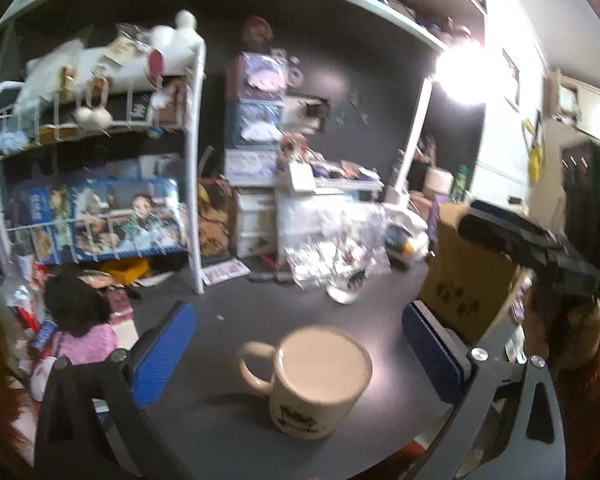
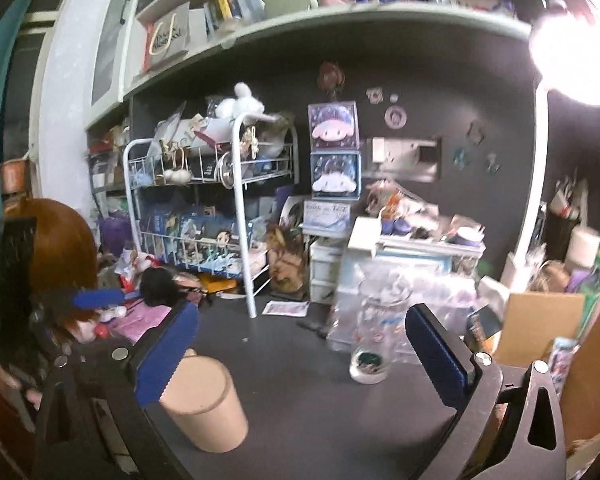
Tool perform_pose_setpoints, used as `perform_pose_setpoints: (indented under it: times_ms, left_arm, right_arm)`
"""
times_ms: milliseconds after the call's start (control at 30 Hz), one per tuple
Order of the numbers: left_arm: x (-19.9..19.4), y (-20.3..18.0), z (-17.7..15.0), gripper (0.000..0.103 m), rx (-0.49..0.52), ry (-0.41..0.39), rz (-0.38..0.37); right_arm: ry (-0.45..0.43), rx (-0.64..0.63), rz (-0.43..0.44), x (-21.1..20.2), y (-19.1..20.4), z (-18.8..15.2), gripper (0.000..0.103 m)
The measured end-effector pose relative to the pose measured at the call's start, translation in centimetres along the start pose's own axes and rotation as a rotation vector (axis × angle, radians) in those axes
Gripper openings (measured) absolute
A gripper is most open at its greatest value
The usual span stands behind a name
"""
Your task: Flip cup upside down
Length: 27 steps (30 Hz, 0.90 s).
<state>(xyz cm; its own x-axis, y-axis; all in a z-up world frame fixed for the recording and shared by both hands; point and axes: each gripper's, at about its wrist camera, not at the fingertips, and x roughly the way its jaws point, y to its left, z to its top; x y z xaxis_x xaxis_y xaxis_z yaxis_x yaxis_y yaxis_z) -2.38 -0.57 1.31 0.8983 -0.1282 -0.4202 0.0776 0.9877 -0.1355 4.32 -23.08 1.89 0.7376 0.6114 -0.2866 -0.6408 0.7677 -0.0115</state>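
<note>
A cream mug (image 1: 314, 382) with a dark print and a handle on its left stands on the dark desk (image 1: 236, 432), flat base up, mouth down. It lies between the blue pads of my left gripper (image 1: 296, 354), which is open and not touching it. In the right wrist view the mug (image 2: 204, 404) sits low at the left, beside the left blue finger (image 2: 166, 354). My right gripper (image 2: 302, 354) is open and empty. The right gripper's body (image 1: 540, 252) shows at the right of the left wrist view.
A clear printed glass (image 2: 376, 340) stands mid-desk, before crumpled plastic bags (image 1: 336, 236). A white wire rack (image 2: 216, 200) with boxes and toys stands at the back left. Cardboard boxes (image 2: 540, 324) sit at the right. A doll (image 1: 76, 316) lies at the left. A bright lamp (image 1: 460, 68) glares.
</note>
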Motion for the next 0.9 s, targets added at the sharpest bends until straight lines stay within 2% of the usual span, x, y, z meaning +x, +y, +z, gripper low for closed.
perform_pose_setpoints:
  times_ms: [100, 267, 900]
  left_arm:
    - [-0.5, 0.0, 1.0, 0.103, -0.021, -0.026, 0.044]
    - [-0.7, -0.2, 1.7, 0.103, -0.025, -0.041, 0.079]
    - [-0.9, -0.3, 1.9, 0.103, -0.033, -0.048, 0.098]
  right_arm:
    - [-0.001, -0.015, -0.023, -0.3, 0.2, -0.2, 0.103]
    - [0.043, 0.007, 0.014, -0.4, 0.1, -0.9, 0.103]
    - [0.043, -0.014, 0.021, -0.7, 0.2, -1.1, 0.103]
